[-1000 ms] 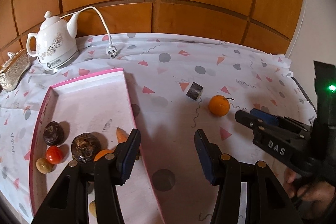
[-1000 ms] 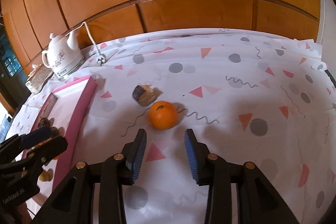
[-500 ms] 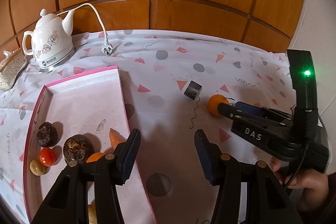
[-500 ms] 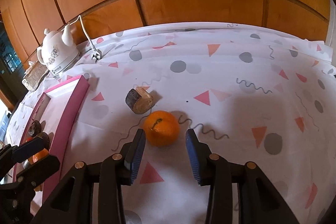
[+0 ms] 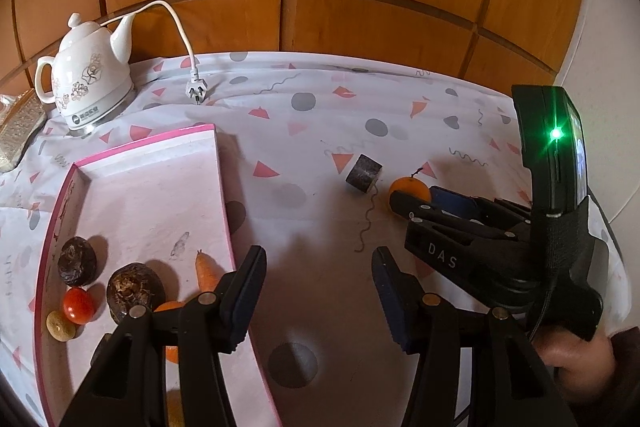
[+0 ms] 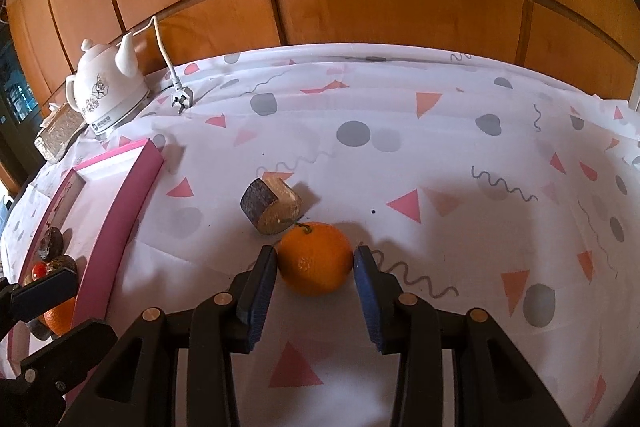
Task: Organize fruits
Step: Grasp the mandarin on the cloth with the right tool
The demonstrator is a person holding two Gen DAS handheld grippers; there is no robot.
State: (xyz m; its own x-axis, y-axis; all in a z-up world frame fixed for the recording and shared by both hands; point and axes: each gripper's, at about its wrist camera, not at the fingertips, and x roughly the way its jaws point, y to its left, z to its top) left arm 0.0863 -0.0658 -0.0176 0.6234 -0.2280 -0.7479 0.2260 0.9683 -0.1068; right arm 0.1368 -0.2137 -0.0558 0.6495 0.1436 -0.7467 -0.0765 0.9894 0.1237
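trouble could start with the round shape of the orange (image 6: pixel 315 258): if you close your right gripper (image 6: pixel 315 259) off-centre, the fruit may squirt forward or roll away across the tablecloth (image 6: pixel 440 147). the small wooden block (image 6: pixel 272 205) lies just behind the orange, near enough that a push forward could knock the two together. when you carry the fruit left, the raised pink rim of the tray (image 5: pixel 220 187) could catch it if you travel low, and the pieces already lying in the tray's near corner could be bumped or crowded

your right gripper's blue pads (image 6: pixel 262 279) stand one on each side of the orange, very close to its skin, but i cannot tell for sure whether they are pressing it yet. your left gripper (image 5: pixel 318 291) hovers with its fingers wide apart and nothing between them, over the tray's right edge

the orange sits on the cloth to the right of the tray, well apart from it. it looks bright, smooth and firm, roughly round, with a short dark stem on top. it fills most of the gap between the pads
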